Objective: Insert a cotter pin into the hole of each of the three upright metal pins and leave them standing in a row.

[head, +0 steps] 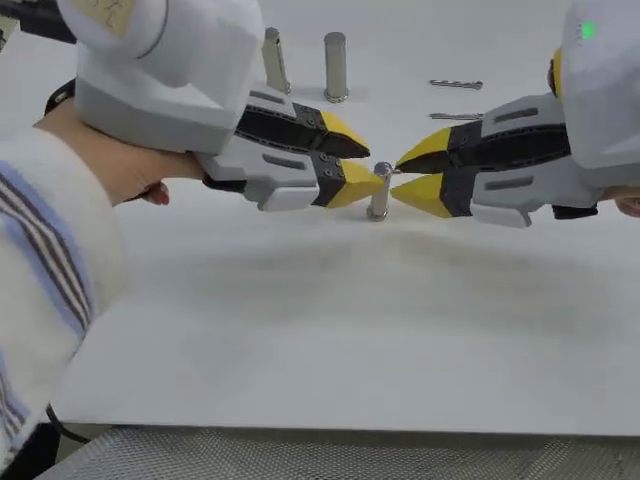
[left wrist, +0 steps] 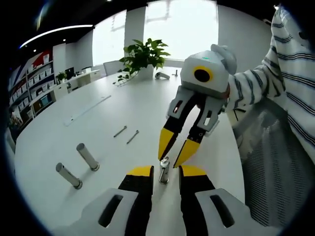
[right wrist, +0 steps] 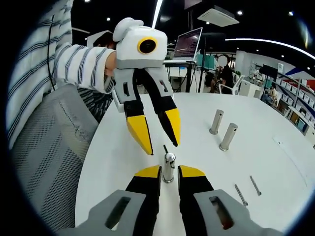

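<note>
Your left gripper [head: 372, 168] has its jaws apart, with the near metal pin [head: 379, 195] standing upright between the tips. Your right gripper [head: 396, 177] faces it from the other side, jaws also apart around the same pin's head. I can't tell if either one touches it. A thin dark sliver [right wrist: 165, 148] shows at the pin head, too small to identify. The second pin [head: 335, 67] and third pin [head: 273, 58] stand side by side farther back on the table [head: 300, 320]. Two loose cotter pins [head: 456, 84] [head: 455, 116] lie flat to their right.
</note>
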Tool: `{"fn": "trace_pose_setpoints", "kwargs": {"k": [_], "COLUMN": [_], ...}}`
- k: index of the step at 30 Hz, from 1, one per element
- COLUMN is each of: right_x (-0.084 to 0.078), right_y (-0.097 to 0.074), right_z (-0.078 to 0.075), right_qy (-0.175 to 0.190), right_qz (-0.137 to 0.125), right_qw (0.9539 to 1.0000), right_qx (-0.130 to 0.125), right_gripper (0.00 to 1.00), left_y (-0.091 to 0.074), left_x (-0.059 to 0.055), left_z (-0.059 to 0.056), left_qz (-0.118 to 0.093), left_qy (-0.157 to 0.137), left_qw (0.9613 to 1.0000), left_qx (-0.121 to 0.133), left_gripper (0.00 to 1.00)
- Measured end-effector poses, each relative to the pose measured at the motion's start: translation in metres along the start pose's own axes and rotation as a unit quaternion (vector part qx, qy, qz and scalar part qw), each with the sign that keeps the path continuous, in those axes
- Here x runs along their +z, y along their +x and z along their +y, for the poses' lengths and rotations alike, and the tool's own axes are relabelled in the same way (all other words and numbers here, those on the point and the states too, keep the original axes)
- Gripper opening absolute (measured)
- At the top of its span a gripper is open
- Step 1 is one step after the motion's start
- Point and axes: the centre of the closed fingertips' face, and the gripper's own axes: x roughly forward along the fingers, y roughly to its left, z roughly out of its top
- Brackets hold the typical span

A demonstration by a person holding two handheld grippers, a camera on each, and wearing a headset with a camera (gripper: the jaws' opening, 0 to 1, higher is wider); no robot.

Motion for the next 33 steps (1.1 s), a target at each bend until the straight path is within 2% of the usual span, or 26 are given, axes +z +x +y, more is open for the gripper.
{"fn": "trace_pose_setpoints", "kwargs": {"k": [3, 5, 8, 12, 16, 18, 22, 24, 28, 30, 33], "right_x": [-0.005, -0.010, -0.013, -0.012, -0.012, -0.014, -0.018, -0.015, -0.012, -0.012, -0.012], "right_y": [0.003, 0.007, 0.011, 0.020, 0.027, 0.029, 0.033, 0.034, 0.034, 0.034, 0.034], "right_z": [-0.002, -0.003, 0.001, 0.006, 0.007, 0.006, 0.008, 0.008, 0.006, 0.005, 0.004], "right_qy": [0.006, 0.009, 0.015, 0.035, 0.054, 0.059, 0.059, 0.067, 0.069, 0.067, 0.065], "right_qz": [0.000, 0.008, 0.008, -0.003, -0.015, -0.017, -0.013, -0.026, -0.039, -0.042, -0.043], "right_qw": [1.0000, 0.9999, 0.9998, 0.9992, 0.9982, 0.9979, 0.9979, 0.9971, 0.9966, 0.9967, 0.9969], "right_qx": [0.000, 0.001, 0.008, 0.016, 0.020, 0.021, 0.023, 0.024, 0.020, 0.017, 0.016], "right_gripper": [0.09, 0.11, 0.14, 0.13, 0.13, 0.12, 0.11, 0.12, 0.09, 0.07, 0.06], "left_y": [-0.005, -0.009, -0.014, -0.020, -0.023, -0.025, -0.027, -0.027, -0.027, -0.026, -0.023], "left_x": [-0.001, -0.001, -0.001, -0.010, -0.019, -0.021, -0.025, -0.026, -0.018, -0.013, -0.010], "left_z": [-0.003, -0.003, -0.002, 0.000, 0.000, -0.002, -0.007, -0.008, -0.003, -0.006, -0.011], "left_qz": [-0.013, -0.024, -0.045, -0.050, -0.051, -0.053, -0.054, -0.053, -0.076, -0.085, -0.087], "left_qy": [-0.006, -0.021, -0.045, -0.074, -0.084, -0.087, -0.093, -0.103, -0.105, -0.110, -0.111], "left_qw": [0.9999, 0.9995, 0.9979, 0.9955, 0.9939, 0.9933, 0.9927, 0.9916, 0.9894, 0.9882, 0.9880], "left_qx": [-0.005, 0.002, 0.013, 0.033, 0.050, 0.054, 0.055, 0.058, 0.066, 0.064, 0.062], "left_gripper": [0.19, 0.26, 0.43, 0.48, 0.74, 0.82, 0.89, 0.93, 0.99, 0.99, 0.99]}}
